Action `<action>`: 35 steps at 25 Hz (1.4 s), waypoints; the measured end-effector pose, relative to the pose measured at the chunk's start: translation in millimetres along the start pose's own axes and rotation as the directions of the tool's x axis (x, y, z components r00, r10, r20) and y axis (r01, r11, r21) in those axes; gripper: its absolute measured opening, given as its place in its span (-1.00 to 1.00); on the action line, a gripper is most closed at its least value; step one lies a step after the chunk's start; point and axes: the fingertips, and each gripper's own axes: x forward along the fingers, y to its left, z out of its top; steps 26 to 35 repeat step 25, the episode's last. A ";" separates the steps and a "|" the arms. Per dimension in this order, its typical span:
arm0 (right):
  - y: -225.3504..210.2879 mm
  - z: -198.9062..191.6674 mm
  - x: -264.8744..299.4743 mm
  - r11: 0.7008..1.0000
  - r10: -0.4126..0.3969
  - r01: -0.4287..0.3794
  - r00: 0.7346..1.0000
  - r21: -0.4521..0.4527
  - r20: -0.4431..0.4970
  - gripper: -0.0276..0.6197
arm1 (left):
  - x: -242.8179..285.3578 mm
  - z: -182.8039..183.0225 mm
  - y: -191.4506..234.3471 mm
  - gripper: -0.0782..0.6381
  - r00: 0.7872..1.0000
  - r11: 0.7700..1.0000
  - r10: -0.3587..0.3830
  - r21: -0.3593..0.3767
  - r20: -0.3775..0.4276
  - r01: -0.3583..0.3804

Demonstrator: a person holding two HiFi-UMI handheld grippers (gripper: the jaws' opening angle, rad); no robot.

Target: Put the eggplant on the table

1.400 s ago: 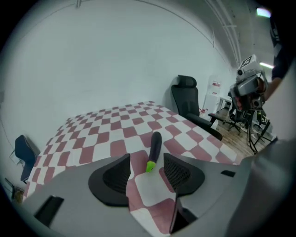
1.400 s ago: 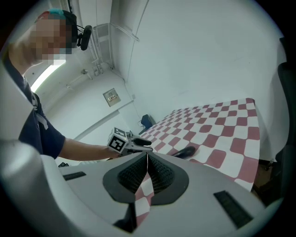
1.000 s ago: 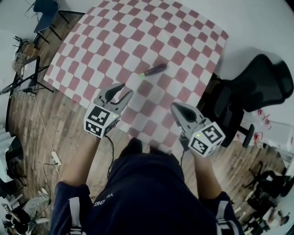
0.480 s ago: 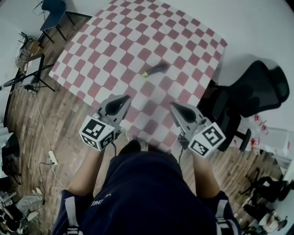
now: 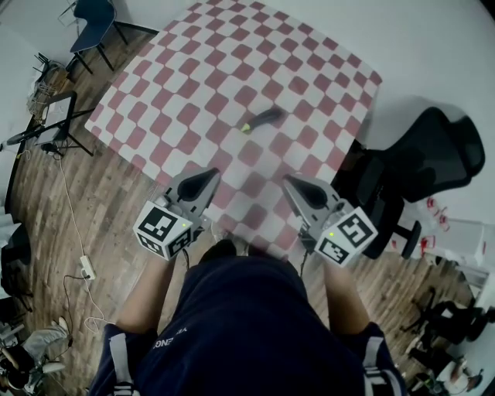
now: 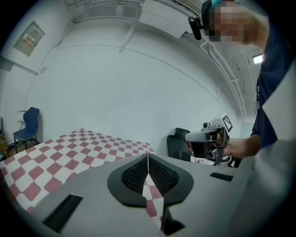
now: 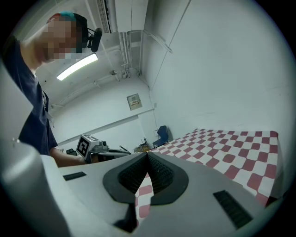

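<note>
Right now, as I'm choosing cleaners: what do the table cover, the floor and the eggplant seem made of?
Table cover: likely matte cloth or vinyl, red-and-white checks printed edge to edge. Floor: wood or laminate, brown planks with grain. Eggplant: smooth dark skin, green end; real or plastic, cannot tell.

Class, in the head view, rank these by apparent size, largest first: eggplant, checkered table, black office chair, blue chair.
1. checkered table
2. black office chair
3. blue chair, partly cropped by the frame
4. eggplant
</note>
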 end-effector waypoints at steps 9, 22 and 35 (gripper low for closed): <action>-2.9 6.0 2.8 1.000 -0.002 0.002 1.000 -0.003 0.003 -0.87 | 6.8 3.8 -0.5 -0.70 1.000 1.000 -0.010 0.008 -0.002 0.010; -4.9 2.9 0.7 1.000 0.003 -0.003 1.000 -0.001 -0.004 -0.87 | 12.4 -0.4 -3.7 -0.70 1.000 1.000 -0.012 -0.006 -0.010 0.012; -5.1 2.7 -0.1 1.000 0.004 -0.004 1.000 -0.001 -0.003 -0.87 | 13.1 0.2 -4.9 -0.70 1.000 1.000 -0.011 -0.003 -0.009 0.011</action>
